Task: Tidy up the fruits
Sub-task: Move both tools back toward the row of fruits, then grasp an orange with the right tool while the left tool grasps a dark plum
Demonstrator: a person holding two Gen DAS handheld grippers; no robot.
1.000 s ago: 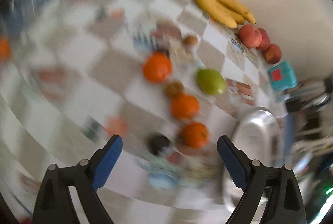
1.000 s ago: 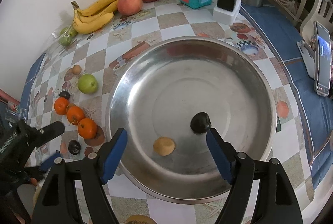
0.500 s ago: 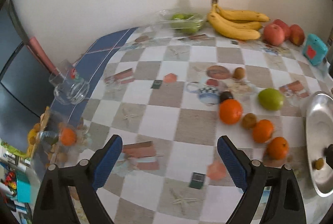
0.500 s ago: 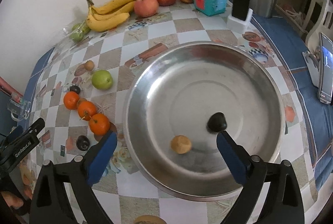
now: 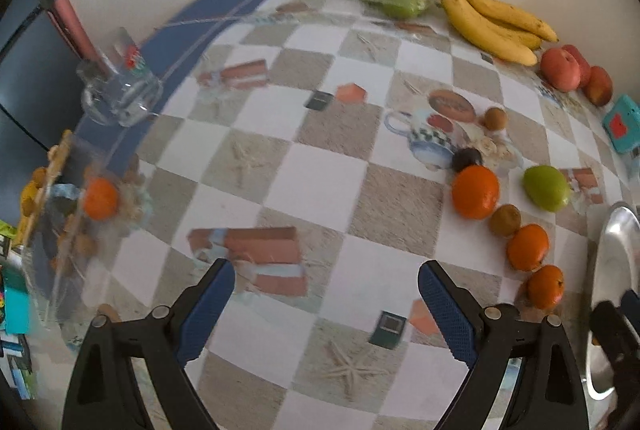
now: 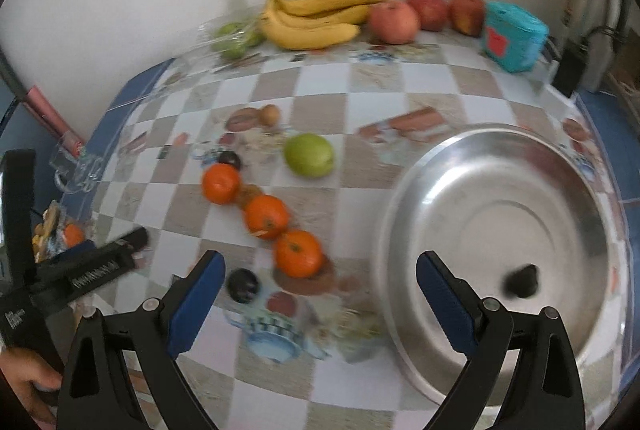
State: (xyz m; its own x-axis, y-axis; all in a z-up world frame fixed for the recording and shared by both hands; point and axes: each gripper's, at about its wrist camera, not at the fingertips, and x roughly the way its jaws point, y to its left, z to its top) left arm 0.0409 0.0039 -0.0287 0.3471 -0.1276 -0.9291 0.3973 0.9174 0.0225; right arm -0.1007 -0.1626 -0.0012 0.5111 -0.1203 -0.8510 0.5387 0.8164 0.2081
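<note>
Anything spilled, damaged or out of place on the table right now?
Nothing spilled or damaged that I can see. Most fruit simply lies loose on the table: three oranges, a green fruit and small dark and brown ones, while the steel bowl shows only one dark fruit. Motion blur hides fine detail.

Three oranges (image 6: 265,216) in a diagonal row on the checkered cloth, green apple (image 6: 309,155) beside them, bananas (image 6: 316,15) and red apples (image 6: 394,21) along the wall, one dark fruit (image 6: 521,281) inside the steel bowl (image 6: 460,170).
</note>
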